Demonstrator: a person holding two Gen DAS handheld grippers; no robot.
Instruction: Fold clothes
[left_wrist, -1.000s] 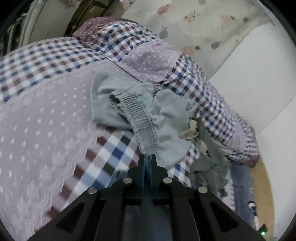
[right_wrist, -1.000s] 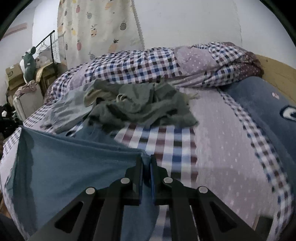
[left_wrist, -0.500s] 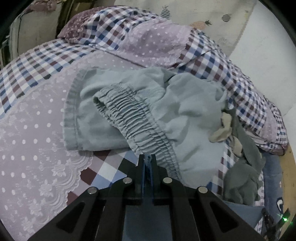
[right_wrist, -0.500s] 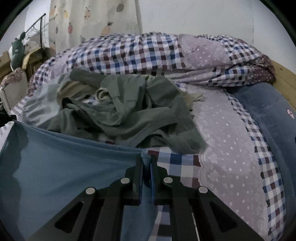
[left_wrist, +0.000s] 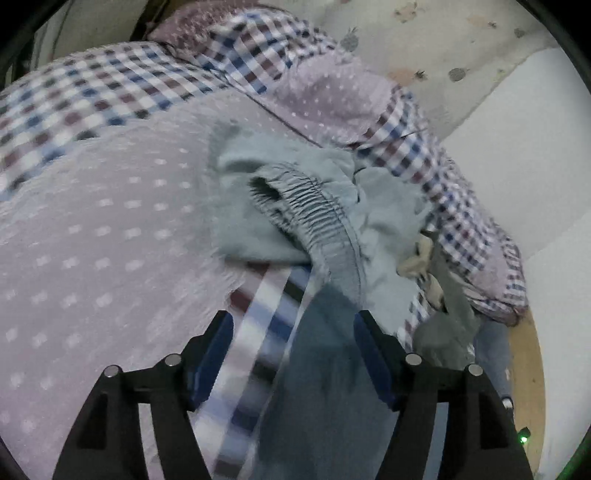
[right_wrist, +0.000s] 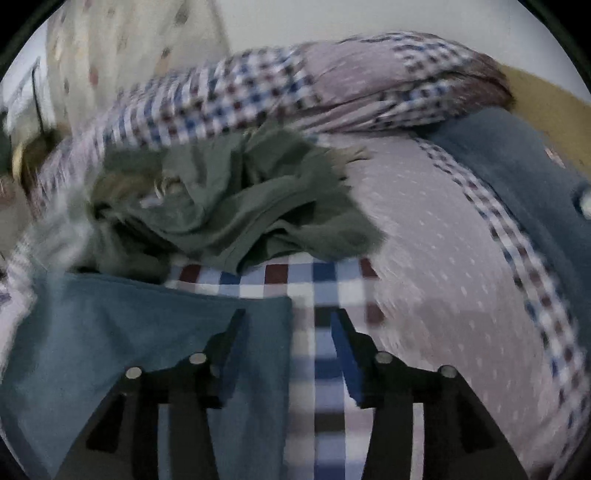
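Half a second ago both jaws were pinched on the blue garment; now the left hand-held gripper and the right hand-held gripper both stand spread, holding nothing, so the cloth has been let go onto the bed. That suggests one fold or lay-down is finished. The garment lies flat, its long axis running crosswise between the grippers, its far edge facing the heap of olive clothes and pale elastic-waist shorts.

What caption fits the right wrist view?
Open right gripper above the blue garment on the bed, olive clothes heaped behind.
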